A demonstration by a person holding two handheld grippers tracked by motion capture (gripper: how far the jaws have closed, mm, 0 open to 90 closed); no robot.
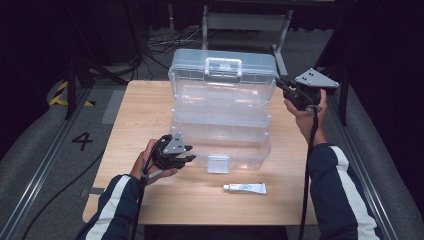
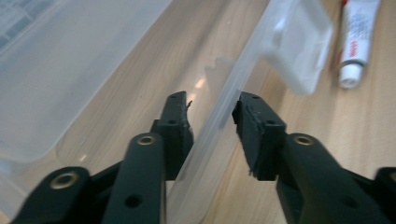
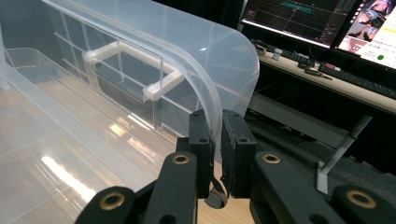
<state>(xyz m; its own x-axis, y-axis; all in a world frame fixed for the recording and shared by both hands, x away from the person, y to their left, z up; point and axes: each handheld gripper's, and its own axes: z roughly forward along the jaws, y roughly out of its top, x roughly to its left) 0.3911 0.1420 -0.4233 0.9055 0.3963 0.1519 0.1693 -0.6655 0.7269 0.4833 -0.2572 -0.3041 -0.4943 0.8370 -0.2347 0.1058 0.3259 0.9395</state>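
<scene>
Right claw [image 3: 215, 154] is clamping the clear box [image 1: 220, 145]'s raised lid [image 1: 222, 77] rim; left claw [image 2: 212, 135] is straddling its front wall, pads apart.

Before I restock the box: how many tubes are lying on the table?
1. A single white tube lies on the wooden table in front of the clear plastic box, just right of its front latch. More could be hidden behind the box.

high view overhead facing forward, gripper views close, sharing clear box [image 1: 222, 107]
</scene>
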